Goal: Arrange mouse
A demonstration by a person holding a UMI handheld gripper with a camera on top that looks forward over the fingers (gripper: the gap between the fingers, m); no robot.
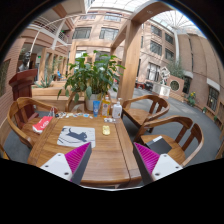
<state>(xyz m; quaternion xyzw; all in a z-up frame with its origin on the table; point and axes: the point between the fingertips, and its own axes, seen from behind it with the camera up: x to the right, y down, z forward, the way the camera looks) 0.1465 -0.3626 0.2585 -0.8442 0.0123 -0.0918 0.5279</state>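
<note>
My gripper [112,166] is open and empty, held above the near end of a long wooden table [108,150]. The magenta pads [78,158] stand wide apart, with bare tabletop between them. A pale patterned mat [76,135] lies on the table ahead and left of the left finger. It carries a small dark thing that I cannot tell to be a mouse. A small yellow object [106,129] sits on the table's middle, beyond the fingers.
Wooden chairs stand on both sides [172,128] [22,118]. A red item [42,123] lies at the left. A dark flat item [160,145] lies at the table's right edge. Bottles [96,104] and a potted plant [95,72] stand at the far end.
</note>
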